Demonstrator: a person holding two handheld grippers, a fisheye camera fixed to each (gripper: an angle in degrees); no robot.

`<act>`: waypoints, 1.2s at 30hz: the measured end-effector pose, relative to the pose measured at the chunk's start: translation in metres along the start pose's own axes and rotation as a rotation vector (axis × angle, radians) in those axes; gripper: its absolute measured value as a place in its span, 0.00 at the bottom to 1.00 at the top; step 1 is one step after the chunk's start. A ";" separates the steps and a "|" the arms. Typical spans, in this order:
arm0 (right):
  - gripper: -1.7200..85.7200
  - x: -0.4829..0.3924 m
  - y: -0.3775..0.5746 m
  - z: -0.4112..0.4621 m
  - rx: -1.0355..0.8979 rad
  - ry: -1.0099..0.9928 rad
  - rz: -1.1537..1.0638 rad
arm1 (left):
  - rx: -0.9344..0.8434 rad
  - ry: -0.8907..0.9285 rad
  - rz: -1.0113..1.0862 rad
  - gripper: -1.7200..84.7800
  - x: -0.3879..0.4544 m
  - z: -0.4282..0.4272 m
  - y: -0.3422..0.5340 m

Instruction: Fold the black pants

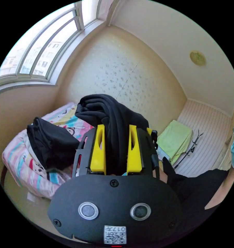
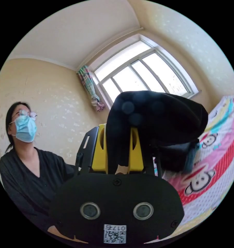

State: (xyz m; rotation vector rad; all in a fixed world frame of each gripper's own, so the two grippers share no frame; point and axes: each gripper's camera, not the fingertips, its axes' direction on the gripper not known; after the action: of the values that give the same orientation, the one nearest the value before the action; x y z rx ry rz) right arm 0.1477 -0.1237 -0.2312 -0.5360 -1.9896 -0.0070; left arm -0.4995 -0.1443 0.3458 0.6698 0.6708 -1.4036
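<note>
Your left gripper (image 1: 116, 134) is clenched on a bunched fold of the pants (image 1: 106, 113), lifted above the bed (image 1: 23, 165); your right gripper (image 2: 117, 140) grasps black cloth between both jaws too; another dark bundle (image 1: 51, 144) lies on the patterned sheet.

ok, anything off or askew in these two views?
Nothing damaged or spilled. Both tongs, left and right, clamp bunched black pants held in the air rather than flat. A second dark garment lies crumpled on the patterned bedsheet.
</note>
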 end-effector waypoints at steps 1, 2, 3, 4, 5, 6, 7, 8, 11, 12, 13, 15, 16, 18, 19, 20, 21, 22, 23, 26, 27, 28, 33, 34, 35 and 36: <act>0.17 0.006 -0.013 0.016 -0.013 0.012 -0.001 | 0.027 -0.039 -0.009 0.17 -0.017 -0.012 -0.029; 0.17 0.020 -0.035 0.048 -0.042 0.081 0.004 | 0.038 -0.091 -0.034 0.18 -0.038 -0.019 -0.052; 0.18 0.038 -0.047 0.078 -0.053 0.168 0.024 | 0.036 -0.121 -0.056 0.18 -0.051 -0.020 -0.061; 0.18 0.049 -0.050 0.094 -0.067 0.220 0.047 | 0.013 -0.181 -0.115 0.18 -0.081 -0.018 -0.075; 0.18 0.074 -0.052 0.128 -0.121 0.333 0.104 | -0.026 -0.234 -0.197 0.18 -0.118 -0.011 -0.083; 0.18 0.102 -0.046 0.161 -0.194 0.432 0.176 | -0.048 -0.261 -0.248 0.18 -0.138 -0.005 -0.083; 0.18 0.115 -0.039 0.180 -0.242 0.468 0.196 | -0.101 -0.315 -0.367 0.18 -0.183 0.009 -0.075; 0.18 0.139 -0.020 0.217 -0.353 0.529 0.202 | -0.181 -0.373 -0.464 0.18 -0.226 0.029 -0.058; 0.17 0.186 0.055 0.302 -0.680 0.897 0.195 | -0.288 -0.447 -0.622 0.21 -0.305 0.064 0.010; 0.18 0.177 0.073 0.311 -0.601 0.917 0.099 | -0.250 -0.414 -0.665 0.21 -0.315 0.059 0.025; 0.18 0.173 0.077 0.315 -0.582 0.922 0.072 | -0.165 -0.310 -0.743 0.21 -0.332 0.047 0.051; 0.18 0.166 0.076 0.326 -0.584 0.926 0.093 | -0.061 -0.172 -0.751 0.21 -0.343 0.035 0.075; 0.18 0.165 0.075 0.327 -0.596 0.926 0.104 | -0.045 -0.159 -0.719 0.21 -0.343 0.031 0.081; 0.18 0.161 0.074 0.322 -0.569 0.893 0.116 | -0.044 -0.174 -0.695 0.22 -0.337 0.026 0.085; 0.18 0.158 0.074 0.318 -0.548 0.876 0.112 | -0.036 -0.186 -0.709 0.22 -0.332 0.021 0.088; 0.18 0.151 0.076 0.308 -0.510 0.851 0.113 | -0.026 -0.194 -0.719 0.22 -0.325 0.015 0.093; 0.17 0.143 0.079 0.293 -0.474 0.832 0.121 | -0.017 -0.199 -0.719 0.22 -0.320 0.011 0.096; 0.17 0.137 0.081 0.285 -0.457 0.825 0.121 | 0.000 -0.199 -0.710 0.21 -0.309 0.005 0.104; 0.17 0.126 0.088 0.267 -0.432 0.817 0.118 | 0.016 -0.178 -0.688 0.20 -0.298 0.000 0.113; 0.17 0.099 0.127 0.214 -0.433 0.796 0.165 | 0.031 -0.166 -0.695 0.19 -0.265 -0.014 0.150; 0.17 0.088 0.152 0.189 -0.441 0.787 0.203 | 0.031 -0.165 -0.693 0.19 -0.256 -0.017 0.161; 0.17 0.082 0.167 0.175 -0.443 0.780 0.225 | 0.016 -0.165 -0.678 0.18 -0.238 -0.019 0.182; 0.17 0.000 0.335 0.024 -0.448 0.700 0.565 | -0.286 -0.249 -0.560 0.15 -0.144 0.000 0.307; 0.17 -0.016 0.349 0.006 -0.435 0.701 0.579 | -0.406 -0.284 -0.543 0.13 -0.120 0.005 0.342; 0.16 -0.049 0.370 -0.029 -0.403 0.733 0.605 | -0.437 -0.351 -0.555 0.13 -0.091 -0.003 0.374; 0.17 -0.081 0.383 -0.066 -0.399 0.835 0.628 | -0.423 -0.368 -0.547 0.13 -0.074 -0.009 0.388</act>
State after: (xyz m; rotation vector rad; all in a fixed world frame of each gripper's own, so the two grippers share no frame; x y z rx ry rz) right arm 0.3761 0.1757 -0.3558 -1.1748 -0.9520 -0.2077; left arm -0.1167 -0.0690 0.4054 -0.1247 0.8541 -1.7491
